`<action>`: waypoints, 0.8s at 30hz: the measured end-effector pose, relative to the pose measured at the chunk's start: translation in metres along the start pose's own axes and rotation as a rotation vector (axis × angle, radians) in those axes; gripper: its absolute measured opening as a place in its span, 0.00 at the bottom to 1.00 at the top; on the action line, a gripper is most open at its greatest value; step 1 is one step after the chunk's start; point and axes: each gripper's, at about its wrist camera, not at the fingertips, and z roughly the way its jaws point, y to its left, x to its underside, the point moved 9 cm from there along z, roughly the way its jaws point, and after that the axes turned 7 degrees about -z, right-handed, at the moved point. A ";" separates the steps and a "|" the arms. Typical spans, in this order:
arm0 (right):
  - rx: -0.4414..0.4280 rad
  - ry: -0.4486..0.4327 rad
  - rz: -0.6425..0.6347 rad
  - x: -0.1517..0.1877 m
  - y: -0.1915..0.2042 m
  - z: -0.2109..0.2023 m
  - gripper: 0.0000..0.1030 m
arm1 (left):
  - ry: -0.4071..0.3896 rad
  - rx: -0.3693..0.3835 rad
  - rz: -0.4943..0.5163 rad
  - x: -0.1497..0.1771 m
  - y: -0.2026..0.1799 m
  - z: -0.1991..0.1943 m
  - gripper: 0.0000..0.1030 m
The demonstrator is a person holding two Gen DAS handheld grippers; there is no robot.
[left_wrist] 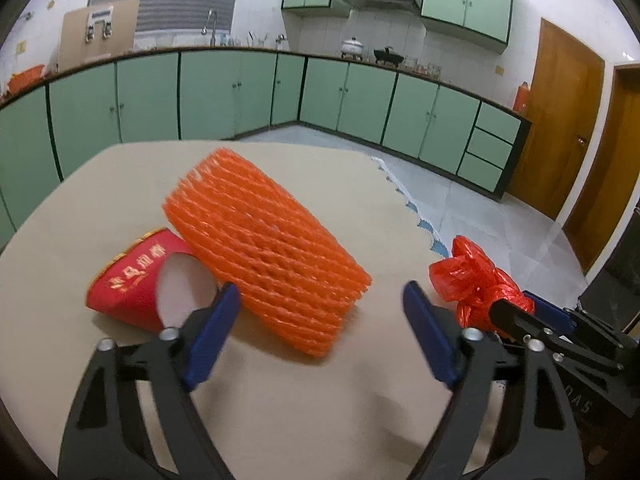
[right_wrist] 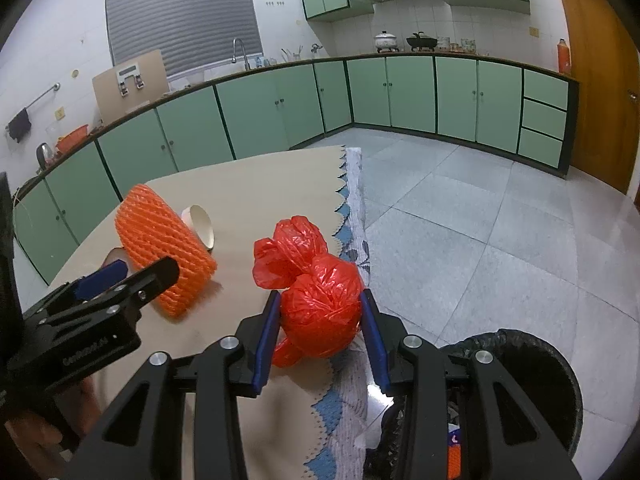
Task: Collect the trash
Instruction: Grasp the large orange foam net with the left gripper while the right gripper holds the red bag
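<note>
An orange foam fruit net [left_wrist: 264,248] lies on the beige table [left_wrist: 300,400], also in the right wrist view [right_wrist: 164,244]. A crushed red paper cup [left_wrist: 136,280] lies on its side at the net's left, mostly hidden in the right wrist view [right_wrist: 200,222]. My left gripper [left_wrist: 320,316] is open and empty, just short of the net's near end. My right gripper [right_wrist: 320,312] is shut on a knotted red plastic bag [right_wrist: 316,292] at the table's right edge; the bag also shows in the left wrist view [left_wrist: 472,280].
A black-lined trash bin [right_wrist: 520,360] stands on the floor just right of the table, below my right gripper, with some trash inside. A scalloped blue-and-white cloth edge [right_wrist: 352,208] hangs off the table's right side. Green kitchen cabinets [left_wrist: 240,96] run along the far walls.
</note>
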 end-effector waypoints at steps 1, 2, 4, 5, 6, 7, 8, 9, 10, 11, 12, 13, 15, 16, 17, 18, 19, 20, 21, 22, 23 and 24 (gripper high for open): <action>-0.001 -0.001 0.003 0.000 -0.001 0.001 0.38 | 0.018 0.004 -0.002 0.001 -0.001 0.004 0.69; -0.002 -0.002 0.005 0.002 -0.002 0.001 0.38 | 0.028 0.004 -0.006 0.002 -0.001 0.006 0.64; -0.001 -0.005 0.008 0.004 -0.004 0.000 0.38 | 0.047 0.008 -0.017 0.004 -0.002 0.011 0.52; 0.000 -0.005 0.008 0.004 -0.005 0.000 0.38 | 0.058 0.008 -0.023 0.005 -0.002 0.013 0.39; 0.001 -0.004 0.008 0.004 -0.006 0.000 0.38 | 0.068 0.009 -0.027 0.006 -0.002 0.015 0.27; 0.002 -0.004 0.011 0.005 -0.007 0.000 0.38 | 0.074 0.008 -0.030 0.008 -0.001 0.016 0.20; 0.001 -0.004 0.014 0.005 -0.008 0.000 0.38 | 0.076 0.007 -0.034 0.008 -0.001 0.016 0.09; 0.002 -0.005 0.016 0.005 -0.009 -0.001 0.38 | 0.073 0.005 -0.035 0.008 0.000 0.016 0.03; 0.002 -0.005 0.018 0.005 -0.009 -0.001 0.38 | 0.063 0.000 -0.035 0.007 0.000 0.014 0.00; 0.003 -0.006 0.019 0.005 -0.009 -0.001 0.38 | 0.054 -0.001 -0.033 0.007 -0.001 0.012 0.00; 0.003 -0.006 0.019 0.005 -0.009 -0.002 0.38 | 0.044 -0.002 -0.029 0.007 -0.002 0.010 0.00; 0.004 -0.008 0.020 0.005 -0.009 -0.003 0.38 | 0.028 -0.002 -0.022 0.006 -0.003 0.006 0.00; 0.005 -0.013 0.019 0.004 -0.009 -0.006 0.38 | 0.007 0.000 -0.015 0.005 -0.004 -0.001 0.00; 0.006 -0.015 0.019 0.004 -0.009 -0.007 0.38 | -0.002 0.002 -0.012 0.004 -0.005 -0.004 0.00; 0.009 -0.018 0.017 0.004 -0.010 -0.009 0.38 | -0.012 0.006 -0.010 0.003 -0.007 -0.009 0.00; 0.012 -0.022 0.015 0.004 -0.010 -0.012 0.38 | -0.021 0.009 -0.008 0.003 -0.009 -0.013 0.00; 0.015 -0.025 0.015 0.004 -0.010 -0.014 0.38 | -0.031 0.010 -0.003 0.002 -0.011 -0.017 0.00; 0.017 -0.029 0.015 0.004 -0.009 -0.016 0.38 | -0.037 0.012 0.001 0.002 -0.012 -0.020 0.00; 0.018 -0.032 0.016 0.004 -0.009 -0.019 0.38 | -0.043 0.016 0.005 0.003 -0.014 -0.024 0.00; 0.019 -0.035 0.016 0.004 -0.009 -0.020 0.38 | -0.046 0.022 0.006 0.004 -0.015 -0.028 0.00; 0.020 -0.038 0.013 0.003 -0.008 -0.022 0.38 | -0.047 0.027 0.006 0.004 -0.016 -0.030 0.00; 0.021 -0.039 0.010 0.004 -0.008 -0.024 0.38 | -0.046 0.029 0.007 0.004 -0.017 -0.031 0.00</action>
